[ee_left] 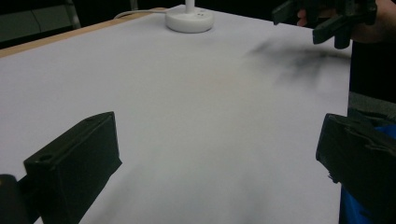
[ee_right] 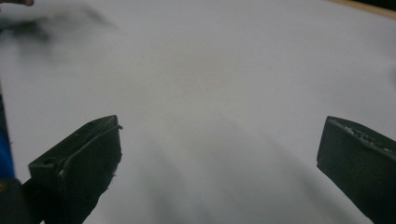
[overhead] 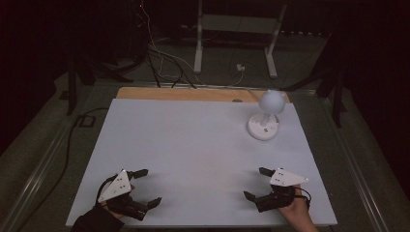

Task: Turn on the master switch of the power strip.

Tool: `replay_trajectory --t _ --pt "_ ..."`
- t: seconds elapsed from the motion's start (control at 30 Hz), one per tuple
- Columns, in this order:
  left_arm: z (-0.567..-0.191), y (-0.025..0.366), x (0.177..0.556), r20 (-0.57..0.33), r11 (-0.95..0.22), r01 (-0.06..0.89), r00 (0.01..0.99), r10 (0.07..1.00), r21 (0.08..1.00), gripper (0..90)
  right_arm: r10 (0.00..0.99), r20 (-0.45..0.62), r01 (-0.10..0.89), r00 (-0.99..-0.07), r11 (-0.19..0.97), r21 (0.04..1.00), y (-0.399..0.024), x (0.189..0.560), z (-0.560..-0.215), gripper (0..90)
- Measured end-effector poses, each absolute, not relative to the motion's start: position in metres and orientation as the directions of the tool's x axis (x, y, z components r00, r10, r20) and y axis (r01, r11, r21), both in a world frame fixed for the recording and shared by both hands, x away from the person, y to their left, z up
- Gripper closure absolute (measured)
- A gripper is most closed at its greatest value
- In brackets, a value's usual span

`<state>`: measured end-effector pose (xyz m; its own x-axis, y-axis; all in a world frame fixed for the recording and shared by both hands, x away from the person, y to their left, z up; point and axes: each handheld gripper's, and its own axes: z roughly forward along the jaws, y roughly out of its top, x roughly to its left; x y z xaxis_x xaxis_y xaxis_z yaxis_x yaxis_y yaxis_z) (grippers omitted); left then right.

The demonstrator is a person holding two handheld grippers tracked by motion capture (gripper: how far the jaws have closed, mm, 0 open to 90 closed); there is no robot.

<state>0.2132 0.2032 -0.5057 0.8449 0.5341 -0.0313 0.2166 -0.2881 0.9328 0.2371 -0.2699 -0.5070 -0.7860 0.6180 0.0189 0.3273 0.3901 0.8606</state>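
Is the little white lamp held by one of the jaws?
No, the lamp stands alone at the table's far right.

My left hand-held gripper [overhead: 146,186] rests at the near left corner of the white tabletop [overhead: 193,150], its jaws spread wide with nothing between them. My right hand-held gripper [overhead: 256,183] sits at the near right corner, jaws likewise apart and empty, pointing in toward the middle. Each carries a grey three-cornered plate on top. Well apart from both, at the far right of the tabletop, stands a small white lamp [overhead: 266,116] with a round base and a globe-shaped head.
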Motion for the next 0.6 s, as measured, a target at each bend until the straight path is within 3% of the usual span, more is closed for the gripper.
replay_trajectory --t 0.6 --pt "-0.506 0.202 0.213 -0.026 -0.296 0.217 0.844 0.536 0.930 0.0 0.558 0.106 0.378 -0.823 0.399 0.835 -0.257 0.232 -0.498 0.0"
